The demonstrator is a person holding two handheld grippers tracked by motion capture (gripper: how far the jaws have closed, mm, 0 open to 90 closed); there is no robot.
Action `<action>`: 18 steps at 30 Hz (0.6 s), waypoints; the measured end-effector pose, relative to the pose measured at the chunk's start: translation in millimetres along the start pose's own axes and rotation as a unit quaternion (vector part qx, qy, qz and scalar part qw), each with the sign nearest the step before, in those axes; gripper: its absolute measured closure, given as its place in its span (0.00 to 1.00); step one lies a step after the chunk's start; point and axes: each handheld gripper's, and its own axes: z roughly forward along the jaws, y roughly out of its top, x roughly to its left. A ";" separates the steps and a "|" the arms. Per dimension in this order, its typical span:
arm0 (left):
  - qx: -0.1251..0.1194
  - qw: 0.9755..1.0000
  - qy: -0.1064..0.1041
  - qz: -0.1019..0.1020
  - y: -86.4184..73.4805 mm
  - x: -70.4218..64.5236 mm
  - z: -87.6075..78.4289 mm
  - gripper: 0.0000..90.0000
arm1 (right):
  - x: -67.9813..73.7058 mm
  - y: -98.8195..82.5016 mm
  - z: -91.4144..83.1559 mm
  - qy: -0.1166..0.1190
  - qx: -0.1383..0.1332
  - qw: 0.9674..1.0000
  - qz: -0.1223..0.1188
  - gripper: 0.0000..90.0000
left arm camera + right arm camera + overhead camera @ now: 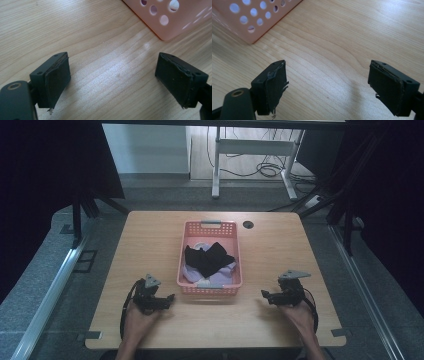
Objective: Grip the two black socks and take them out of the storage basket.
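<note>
Table [150,245] of pale wood carries everything here, with grey floor [45,285] around it and a white desk frame [252,147] beyond its far edge. Basket [235,265], pink and pierced with round holes, stands at the middle of the table with its long sides running away from the person, between the two hands. Inside it a black cloth [207,259] lies crumpled over a lilac cloth [190,272], which shows at the near end and along the right wall. Left gripper [169,300] rests near the table's near edge, just beside the basket's near left corner, its tips pointing toward that corner but apart from it. In the left gripper view its fingers [56,80] stand wide apart with bare wood between them, and the basket's corner sits beyond the tips, up and to the right. Right gripper [264,295] lies near the basket's near right corner, a little farther off than the left one, aimed at it. In the right gripper view its fingers [273,86] are likewise spread, nothing between them, the basket's corner lying ahead at the upper left.
</note>
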 end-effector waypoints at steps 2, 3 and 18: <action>0.000 1.000 0.000 0.000 0.0 0.0 0.0 0.14 | 0.3 2.2 -0.1 0.005 -0.001 1.000 0.000 0.18; 0.000 1.000 0.000 0.000 0.0 0.0 0.0 0.14 | 0.9 4.8 -1.3 0.007 -0.002 1.000 -0.002 0.18; 0.000 1.000 0.000 0.000 0.0 0.0 0.0 0.14 | 8.9 35.0 -7.6 0.030 -0.015 0.999 -0.016 0.20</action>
